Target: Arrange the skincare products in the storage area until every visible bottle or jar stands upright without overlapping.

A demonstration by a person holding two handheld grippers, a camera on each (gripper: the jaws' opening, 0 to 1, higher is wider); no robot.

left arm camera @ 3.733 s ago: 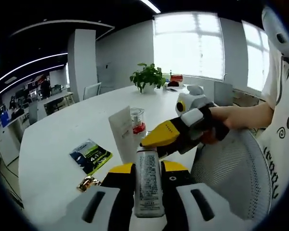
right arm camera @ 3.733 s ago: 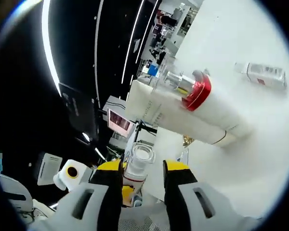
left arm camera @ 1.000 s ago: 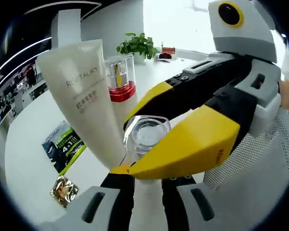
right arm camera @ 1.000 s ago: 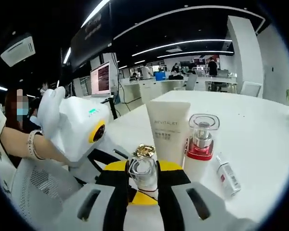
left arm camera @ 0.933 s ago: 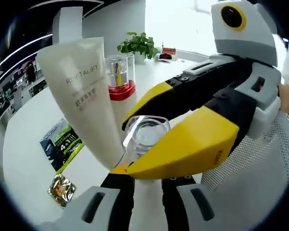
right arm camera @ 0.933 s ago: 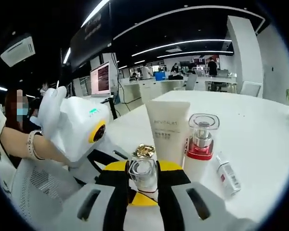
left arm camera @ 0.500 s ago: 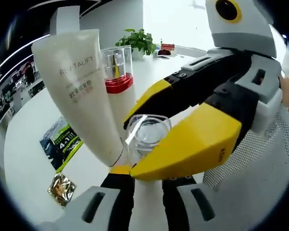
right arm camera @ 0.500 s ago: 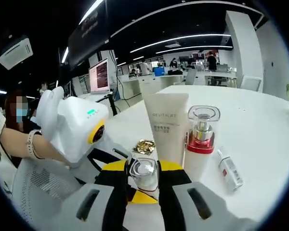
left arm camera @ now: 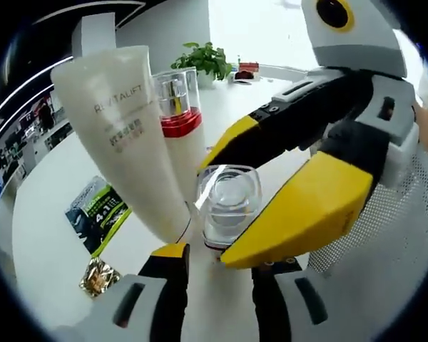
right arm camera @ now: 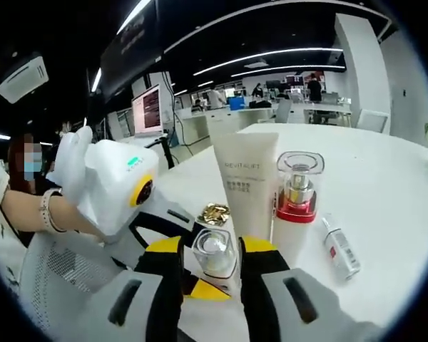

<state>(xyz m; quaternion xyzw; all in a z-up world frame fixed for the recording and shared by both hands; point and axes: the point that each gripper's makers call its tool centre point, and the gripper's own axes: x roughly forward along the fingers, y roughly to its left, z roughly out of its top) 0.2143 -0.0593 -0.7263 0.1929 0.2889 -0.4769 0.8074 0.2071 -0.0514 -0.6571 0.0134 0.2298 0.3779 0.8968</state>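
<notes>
In the right gripper view we see our right gripper (right arm camera: 210, 267) with its yellow-tipped black jaws set on either side of a small clear glass bottle with a thick transparent cap (right arm camera: 215, 254); whether the pads press its sides or stand just clear of them we cannot tell. The bottle stands upright on the white table (right arm camera: 385, 214). In the left gripper view that same gripper reaches in from the right (left arm camera: 271, 192), one yellow jaw passing behind the bottle (left arm camera: 230, 205) and the other in front of it. Our left gripper (left arm camera: 217, 274) sits below the bottle with its two jaws spread apart and nothing between them.

Just beyond the bottle stands a cream-white squeeze tube with grey lettering (right arm camera: 245, 184), upright on its cap with the flat crimped end at the top. Touching or nearly touching its side is a tall white pump bottle with a red collar and clear square cap (right arm camera: 294, 203), also upright. A small white vial with a red-and-black label (right arm camera: 340, 251) lies flat on the table beside the pump bottle. A crumpled gold foil wrapper (right arm camera: 215, 214) lies on the table near the tube, and in the left gripper view a dark and green printed leaflet (left arm camera: 94, 214) lies flat next to the wrapper (left arm camera: 98, 276). A gloved hand (right arm camera: 71, 167) holds the left gripper's white body (right arm camera: 121, 182).
</notes>
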